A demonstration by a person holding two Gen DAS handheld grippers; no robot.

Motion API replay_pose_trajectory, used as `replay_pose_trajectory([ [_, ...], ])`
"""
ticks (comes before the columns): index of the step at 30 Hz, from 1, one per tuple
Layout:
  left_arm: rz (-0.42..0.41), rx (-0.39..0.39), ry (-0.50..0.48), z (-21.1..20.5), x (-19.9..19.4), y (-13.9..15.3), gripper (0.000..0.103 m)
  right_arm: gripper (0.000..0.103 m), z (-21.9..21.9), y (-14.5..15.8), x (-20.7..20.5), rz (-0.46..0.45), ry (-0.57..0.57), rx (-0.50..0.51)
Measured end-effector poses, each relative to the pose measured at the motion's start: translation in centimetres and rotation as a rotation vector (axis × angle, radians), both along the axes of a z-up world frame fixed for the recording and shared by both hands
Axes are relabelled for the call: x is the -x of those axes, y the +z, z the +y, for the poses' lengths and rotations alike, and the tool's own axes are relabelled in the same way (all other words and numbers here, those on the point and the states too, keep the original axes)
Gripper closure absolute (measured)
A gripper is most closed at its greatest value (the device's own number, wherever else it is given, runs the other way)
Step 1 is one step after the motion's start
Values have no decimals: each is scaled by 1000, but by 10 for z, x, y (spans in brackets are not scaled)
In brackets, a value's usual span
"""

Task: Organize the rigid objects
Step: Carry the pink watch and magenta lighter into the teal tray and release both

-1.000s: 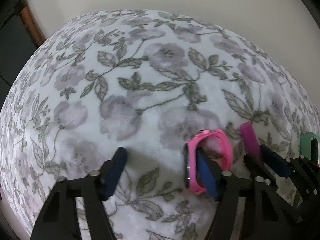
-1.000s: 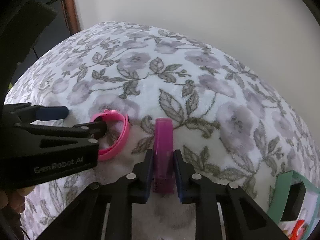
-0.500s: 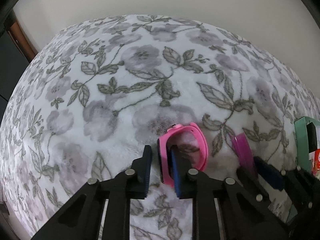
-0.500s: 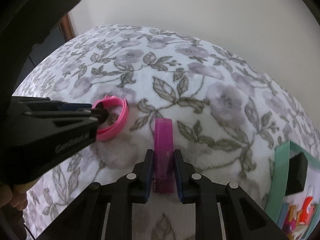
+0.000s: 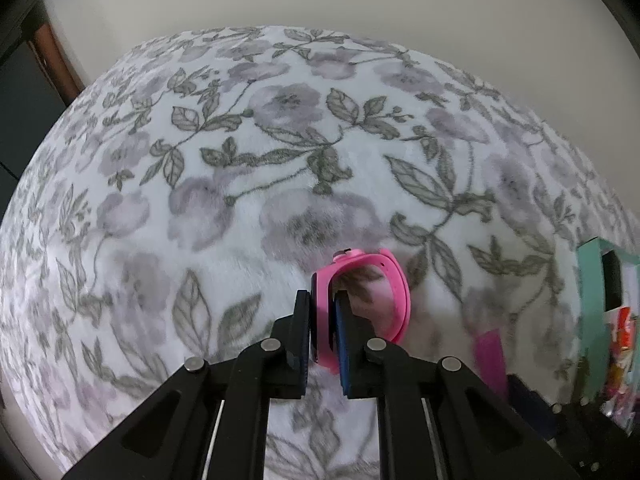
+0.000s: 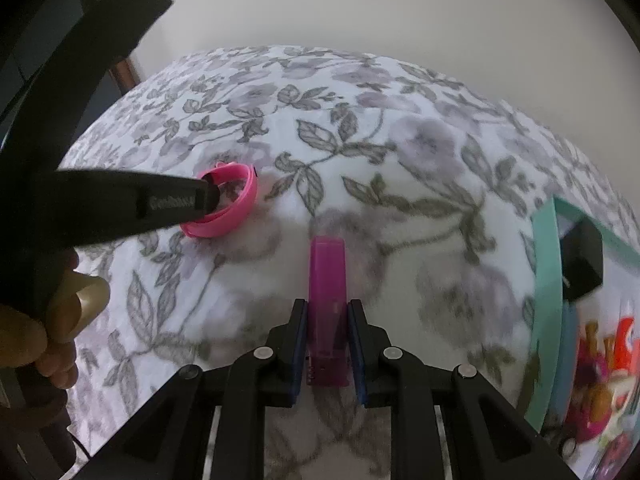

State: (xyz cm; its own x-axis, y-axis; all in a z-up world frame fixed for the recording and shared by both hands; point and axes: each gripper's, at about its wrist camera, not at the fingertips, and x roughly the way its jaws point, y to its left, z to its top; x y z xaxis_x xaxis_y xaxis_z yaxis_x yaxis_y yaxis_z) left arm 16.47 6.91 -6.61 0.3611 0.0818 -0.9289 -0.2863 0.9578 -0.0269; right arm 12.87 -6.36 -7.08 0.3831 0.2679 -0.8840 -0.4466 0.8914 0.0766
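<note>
Since a second ago: the left gripper [image 5: 323, 312] has gone from wide apart beside the pink watch [image 5: 362, 302] to clamped on its body, one pad on each side of the case. The green-edged box [image 6: 560, 312] has slid further into both views from the right.

Left: fingers clenched on the watch, strap loop sticking out ahead of the tips. In the right wrist view the same gripper [image 6: 208, 200] comes in from the left edge, tip inside the pink loop; the hand [image 6: 48, 332] on its handle shows at lower left. Can't tell whether the watch is clear of the cloth or touching it.

Right gripper [image 6: 327, 322]: fingers grasping the purple bar-shaped item [image 6: 327, 276], held lengthwise, its far end poking out past the tips. Can't tell what it is. In the left wrist view it is a motion-blurred purple strip [image 5: 490, 360] at lower right.

Surface under everything is a floral fleece blanket [image 5: 280, 168], grey-purple flowers on white. The box sits at the far right edge, near the purple item but apart from it, with a black object and some colourful printed stuff inside. Plain wall behind.
</note>
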Motion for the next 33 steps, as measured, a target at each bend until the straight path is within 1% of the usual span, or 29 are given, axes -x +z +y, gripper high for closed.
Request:
replay_pose_trajectory([
  [5, -20, 11, 7, -7, 10, 17, 91, 82, -19, 8, 11, 14, -43, -56],
  [11, -81, 18, -1, -18, 29, 57, 91, 82, -38, 35, 27, -18, -69, -80],
  [15, -140, 25, -17, -29, 51, 88, 91, 82, -51, 54, 42, -39, -91, -100],
  [18, -174, 37, -31, -38, 68, 105, 91, 82, -62, 67, 56, -61, -108, -99],
  [22, -216, 50, -34, -47, 92, 119, 91, 82, -80, 81, 72, -80, -142, -106],
  [25, -235, 51, -54, -57, 108, 123, 91, 82, -92, 85, 83, -82, -166, -96],
  [33, -238, 116, -93, -75, 135, 117, 91, 82, -114, 96, 113, -114, -194, -49],
])
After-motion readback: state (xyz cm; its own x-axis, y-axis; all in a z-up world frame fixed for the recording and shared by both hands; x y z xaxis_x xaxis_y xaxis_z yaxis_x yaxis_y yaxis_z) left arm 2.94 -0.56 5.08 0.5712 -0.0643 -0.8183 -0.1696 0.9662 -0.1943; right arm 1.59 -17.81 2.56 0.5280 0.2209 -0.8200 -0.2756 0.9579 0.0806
